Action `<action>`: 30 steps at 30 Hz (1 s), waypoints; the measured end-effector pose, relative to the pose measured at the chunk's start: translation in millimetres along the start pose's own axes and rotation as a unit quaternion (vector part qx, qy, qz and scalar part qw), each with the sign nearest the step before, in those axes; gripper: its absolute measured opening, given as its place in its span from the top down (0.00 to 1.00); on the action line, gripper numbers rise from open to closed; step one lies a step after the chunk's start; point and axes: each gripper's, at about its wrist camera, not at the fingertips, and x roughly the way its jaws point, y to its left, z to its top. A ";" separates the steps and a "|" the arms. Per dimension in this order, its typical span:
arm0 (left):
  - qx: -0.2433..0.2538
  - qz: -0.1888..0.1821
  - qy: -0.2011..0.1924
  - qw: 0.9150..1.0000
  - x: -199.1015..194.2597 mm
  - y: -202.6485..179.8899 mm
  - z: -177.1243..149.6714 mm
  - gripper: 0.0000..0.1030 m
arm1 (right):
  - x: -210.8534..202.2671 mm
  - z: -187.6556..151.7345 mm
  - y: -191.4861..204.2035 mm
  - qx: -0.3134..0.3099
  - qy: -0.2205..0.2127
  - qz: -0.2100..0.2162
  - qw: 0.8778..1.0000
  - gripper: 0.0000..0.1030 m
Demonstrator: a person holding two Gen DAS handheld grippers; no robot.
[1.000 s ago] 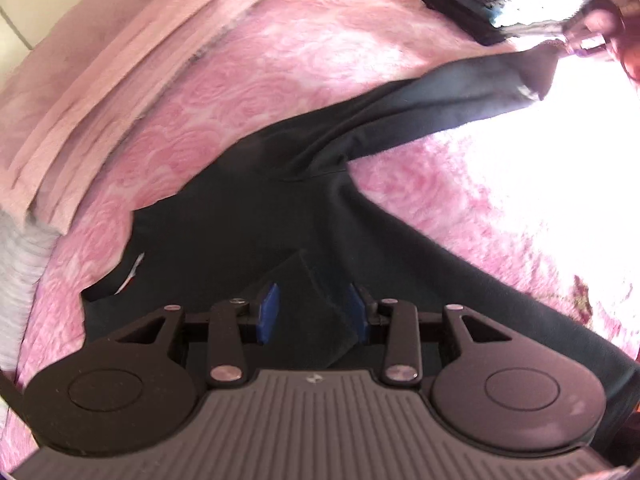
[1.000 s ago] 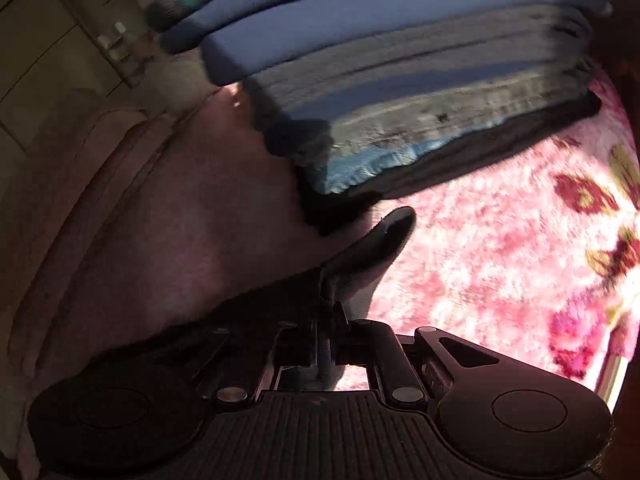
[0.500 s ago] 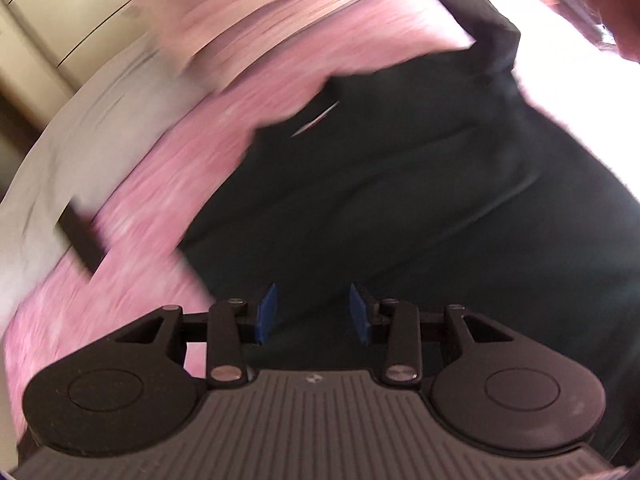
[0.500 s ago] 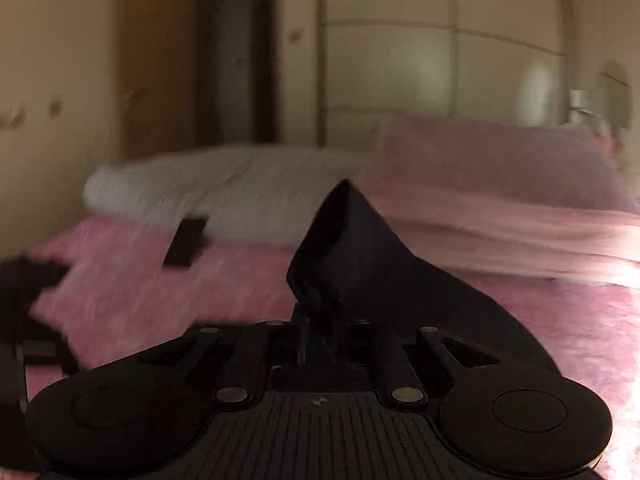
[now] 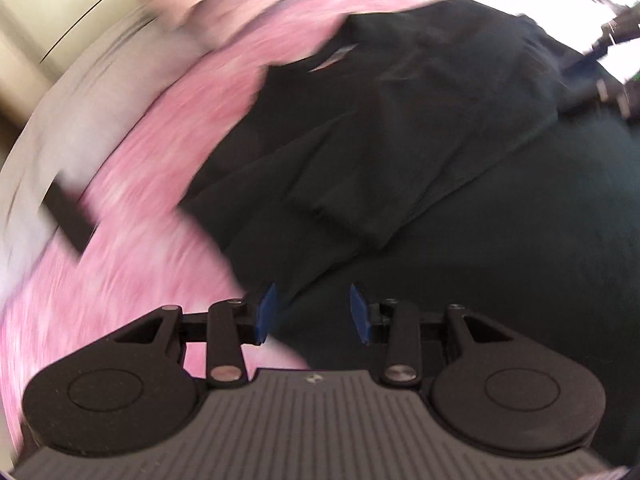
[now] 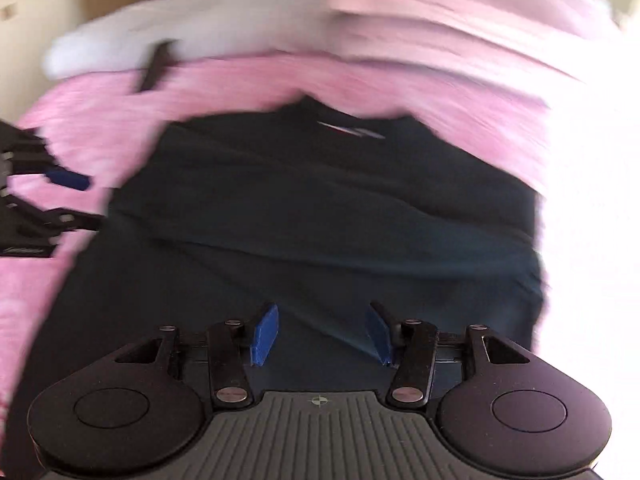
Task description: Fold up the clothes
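The left gripper [image 5: 312,314] hangs wide open and empty over the near left edge of the dark soft-cotton long-sleeved shirt [image 5: 420,152], spread on the fuzzy pink blanket [image 5: 132,208] with one sleeve folded across. The right gripper [image 6: 320,334], likewise empty, hovers above its hem. A single-layer pinch could drag the folded sleeve loose.

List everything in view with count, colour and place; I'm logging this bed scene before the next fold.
dark garment: one, black, spread on the blanket, one sleeve folded across its body.
blanket: one, pink, covering the bed.
pillow: one, white, at the bed's far end.
folded bedding: one, pale pink, beside the pillow.
flat dark object: one, black, at the pillow's edge; too blurred to identify.
left hand-held gripper: open, over the garment's edge.
right hand-held gripper: open, above the garment.
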 end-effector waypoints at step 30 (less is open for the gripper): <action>0.121 -0.051 0.008 0.991 27.8 -10.0 24.5 0.94 | 42.8 -26.3 -225.0 0.130 0.023 -0.082 0.988 0.47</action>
